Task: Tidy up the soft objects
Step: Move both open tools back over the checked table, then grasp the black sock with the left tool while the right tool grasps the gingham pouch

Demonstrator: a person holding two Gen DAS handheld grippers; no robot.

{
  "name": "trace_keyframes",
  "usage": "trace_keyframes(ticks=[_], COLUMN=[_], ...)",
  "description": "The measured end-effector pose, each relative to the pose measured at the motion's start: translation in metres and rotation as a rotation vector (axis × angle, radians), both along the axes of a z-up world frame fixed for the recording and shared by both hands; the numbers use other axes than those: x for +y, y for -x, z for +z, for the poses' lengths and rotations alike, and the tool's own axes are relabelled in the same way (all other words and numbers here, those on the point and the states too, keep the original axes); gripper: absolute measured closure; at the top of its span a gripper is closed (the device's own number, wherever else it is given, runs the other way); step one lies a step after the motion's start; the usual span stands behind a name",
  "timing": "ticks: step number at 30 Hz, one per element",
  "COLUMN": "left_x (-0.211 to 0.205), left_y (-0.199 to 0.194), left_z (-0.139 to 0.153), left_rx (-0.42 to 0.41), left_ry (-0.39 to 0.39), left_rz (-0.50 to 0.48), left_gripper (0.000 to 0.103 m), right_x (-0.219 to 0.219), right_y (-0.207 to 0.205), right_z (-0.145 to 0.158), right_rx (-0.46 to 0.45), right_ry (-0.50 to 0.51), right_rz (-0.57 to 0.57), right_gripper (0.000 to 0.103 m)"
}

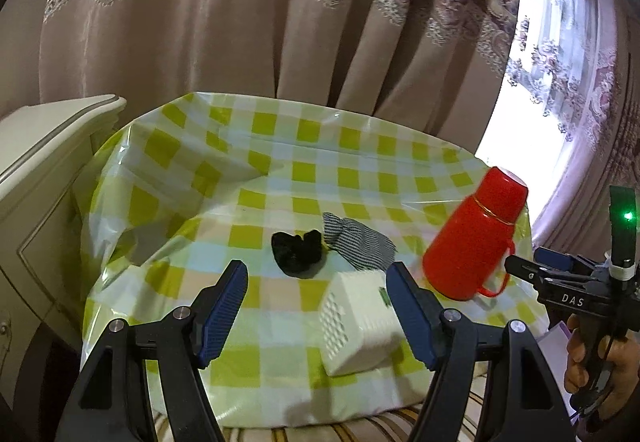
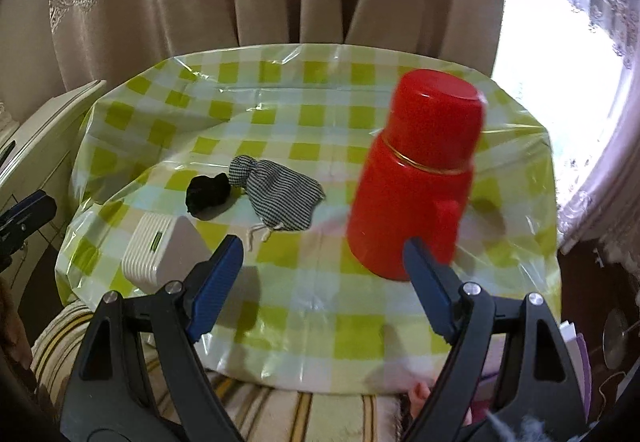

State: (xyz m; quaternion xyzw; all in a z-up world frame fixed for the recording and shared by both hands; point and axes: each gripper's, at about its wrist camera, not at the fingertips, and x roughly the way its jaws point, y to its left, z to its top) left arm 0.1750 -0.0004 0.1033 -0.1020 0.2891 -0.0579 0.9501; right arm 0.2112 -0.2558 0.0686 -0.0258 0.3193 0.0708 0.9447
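A black fuzzy scrunchie (image 1: 298, 253) (image 2: 208, 195) lies mid-table on the green-checked tablecloth (image 1: 280, 170) (image 2: 280, 114). Touching its right side is a grey striped drawstring pouch (image 1: 360, 242) (image 2: 280, 194). My left gripper (image 1: 316, 282) hovers open above the table's near edge, short of both, with nothing between its blue pads. My right gripper (image 2: 324, 258) is open too and holds nothing; the red flask stands just past its right finger. In the left wrist view the right gripper (image 1: 536, 268) shows at the far right, in a hand (image 1: 592, 370).
A white vented box (image 1: 360, 318) (image 2: 164, 254) sits near the front edge. A red thermos flask (image 1: 472, 238) (image 2: 416, 178) stands on the right. A cream cabinet (image 1: 44, 170) is left of the table, curtains (image 1: 240, 22) behind, a striped cushion (image 2: 280, 414) below.
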Motion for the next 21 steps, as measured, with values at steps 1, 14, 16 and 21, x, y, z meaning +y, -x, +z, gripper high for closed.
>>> trace_keyframes(ticks=[1,14,16,21], left_x=[0.003,0.033,0.033,0.033], left_y=[-0.006,-0.098,-0.116,-0.152], left_z=[-0.001,-0.041,-0.053,-0.082], left_rx=[0.006,0.12,0.153,0.224], left_ry=[0.004,0.074,0.083,0.098], left_rz=[0.001,0.008,-0.007,-0.034], left_gripper=[0.03,0.03,0.03,0.03], right_x=[0.003,0.043,0.048,0.063], right_y=[-0.006,-0.083,-0.098,-0.13], right_z=[-0.001,-0.028,-0.034,-0.051], right_rx=[0.006,0.108,0.118,0.148], right_ry=[0.004,0.073,0.092,0.137], right_rz=[0.005,0.097,0.107,0.148], right_gripper=[0.019,0.019,0.019,0.018])
